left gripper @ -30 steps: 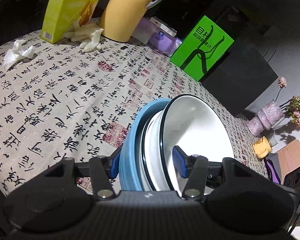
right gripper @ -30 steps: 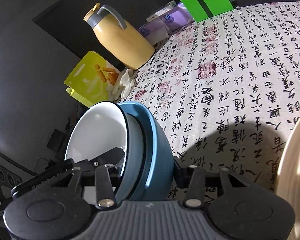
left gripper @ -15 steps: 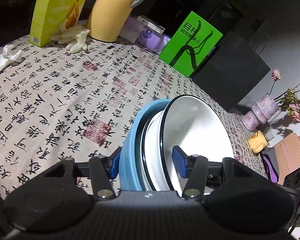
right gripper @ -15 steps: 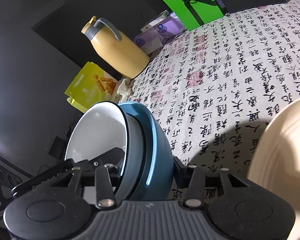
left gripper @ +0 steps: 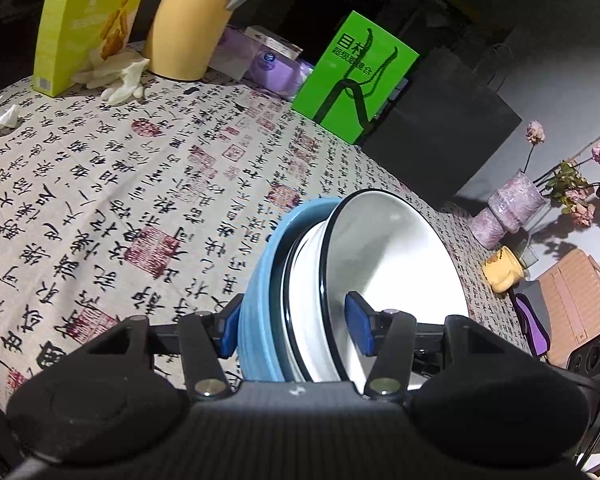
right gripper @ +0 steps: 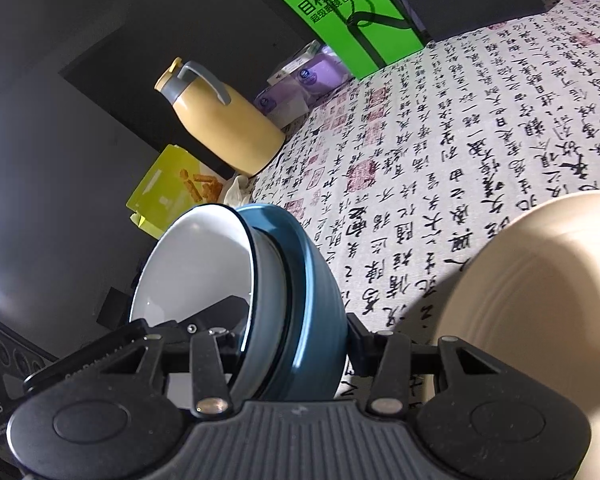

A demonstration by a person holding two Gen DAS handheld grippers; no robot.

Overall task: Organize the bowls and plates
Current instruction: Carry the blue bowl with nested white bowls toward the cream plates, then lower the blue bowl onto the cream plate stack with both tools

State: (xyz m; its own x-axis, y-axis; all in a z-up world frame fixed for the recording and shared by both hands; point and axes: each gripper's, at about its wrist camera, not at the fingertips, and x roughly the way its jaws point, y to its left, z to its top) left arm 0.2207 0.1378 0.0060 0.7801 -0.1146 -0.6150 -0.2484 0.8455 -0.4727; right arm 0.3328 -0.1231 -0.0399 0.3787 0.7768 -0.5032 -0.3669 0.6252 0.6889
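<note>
Held stack: a white bowl with a dark rim sat nested inside a blue bowl; the pair was carried tilted on edge above the table, gripped from two sides.
Left gripper: clamped on the stack, one blue pad against the blue bowl's outer wall, the other inside the white bowl.
Right gripper: likewise clamped on the stack, one finger inside the white bowl, the other outside the blue bowl.
Cream dish: stood at the right edge of the right wrist view, near the held stack; its rim was cut off.
Table: covered by a calligraphy-print cloth.
Far edge: a yellow jug, a yellow-green snack box, pale gloves and a green bag.
</note>
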